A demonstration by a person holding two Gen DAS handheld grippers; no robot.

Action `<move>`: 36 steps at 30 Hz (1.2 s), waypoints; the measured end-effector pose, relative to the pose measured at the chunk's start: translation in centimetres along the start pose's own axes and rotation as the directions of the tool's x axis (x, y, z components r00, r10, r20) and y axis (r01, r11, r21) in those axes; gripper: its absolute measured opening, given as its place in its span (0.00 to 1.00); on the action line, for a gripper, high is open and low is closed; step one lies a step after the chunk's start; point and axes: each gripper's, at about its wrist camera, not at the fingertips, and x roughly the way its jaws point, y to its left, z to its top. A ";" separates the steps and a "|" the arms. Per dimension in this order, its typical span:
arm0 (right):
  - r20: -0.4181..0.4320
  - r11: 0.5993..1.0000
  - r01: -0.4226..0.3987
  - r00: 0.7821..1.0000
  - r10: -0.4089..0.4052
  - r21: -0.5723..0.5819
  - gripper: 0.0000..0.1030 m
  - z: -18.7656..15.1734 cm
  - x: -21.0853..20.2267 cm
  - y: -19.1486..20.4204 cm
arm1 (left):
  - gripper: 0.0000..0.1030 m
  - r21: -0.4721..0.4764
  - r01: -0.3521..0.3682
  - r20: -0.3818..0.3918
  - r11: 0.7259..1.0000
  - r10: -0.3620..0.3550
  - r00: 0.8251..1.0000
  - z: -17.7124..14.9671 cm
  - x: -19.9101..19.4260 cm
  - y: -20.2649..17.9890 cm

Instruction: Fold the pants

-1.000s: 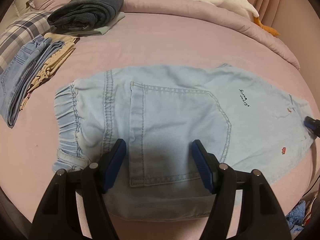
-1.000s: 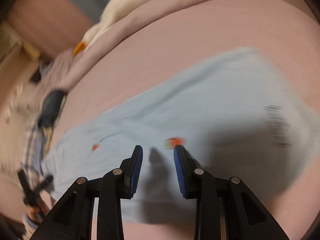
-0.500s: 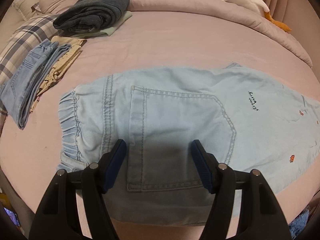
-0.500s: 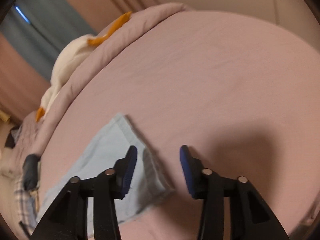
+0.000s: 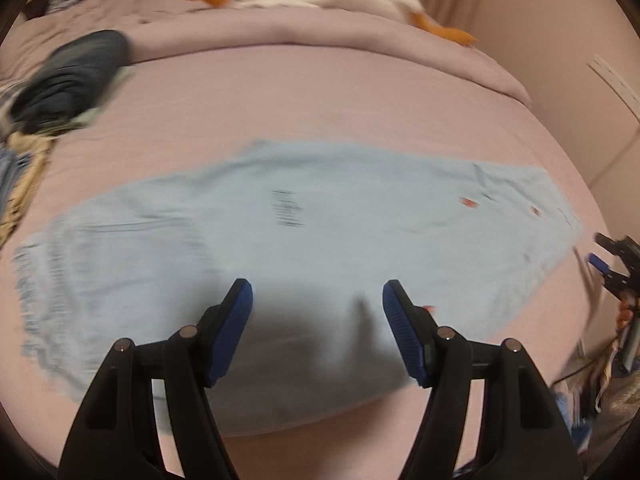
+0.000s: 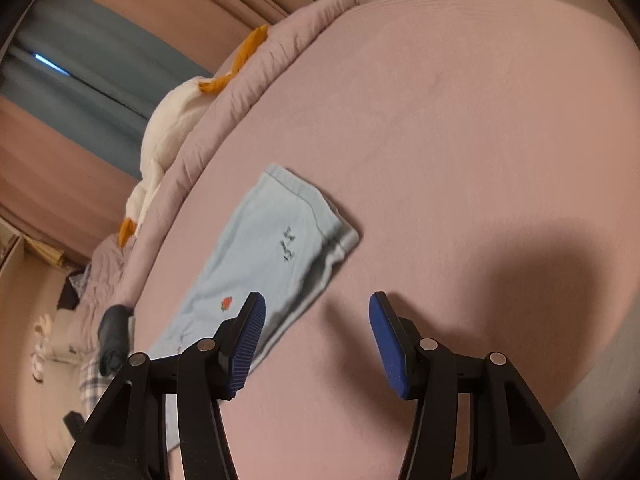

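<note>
Light-blue denim pants [image 5: 328, 240] flat on pink bedsheet [image 6: 460, 120].
Left gripper [image 5: 316, 320] has slid from pocket toward legs; right gripper [image 6: 316, 332] beyond hem at 11 o'clock; both tongs open, empty.

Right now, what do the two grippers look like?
Both match: the left gripper and the right gripper each have black, angular plastic arms with cut-out slots and small silver pins at the joints. The fingers carry ribbed blue pads. No cables or sleeves show.
</note>
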 end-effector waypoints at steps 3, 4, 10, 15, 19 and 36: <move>-0.013 0.999 -0.020 1.000 0.020 0.030 0.53 0.3 0.4 -1.0 | 0.65 -0.003 0.096 -0.023 0.995 -0.096 0.995 0.5 1.1 -2.1; -0.010 0.999 -0.028 1.000 0.029 0.028 0.53 0.4 0.5 -1.1 | 0.65 0.000 0.112 -0.024 0.994 -0.112 0.993 0.5 1.3 -2.9; 0.064 0.999 -0.016 0.998 0.019 -0.046 0.39 1.3 2.2 -0.1 | 0.64 -0.022 0.204 -0.052 0.979 -0.205 0.977 1.5 3.2 -5.3; 0.084 0.998 0.000 0.996 0.006 -0.067 0.07 1.7 1.8 0.0 | 0.62 -0.060 0.189 -0.107 0.980 -0.195 0.975 0.9 4.7 -5.2; 0.048 0.998 0.049 0.998 -0.046 -0.047 0.03 2.0 2.5 -1.0 | 0.56 -0.056 0.182 -0.102 0.982 -0.187 0.977 0.3 4.7 -4.8; 0.156 0.687 0.071 0.986 0.063 -0.723 0.02 -6.8 -1.2 18.7 | 0.77 -0.272 0.445 -0.021 0.853 -0.468 0.884 3.1 2.5 -4.6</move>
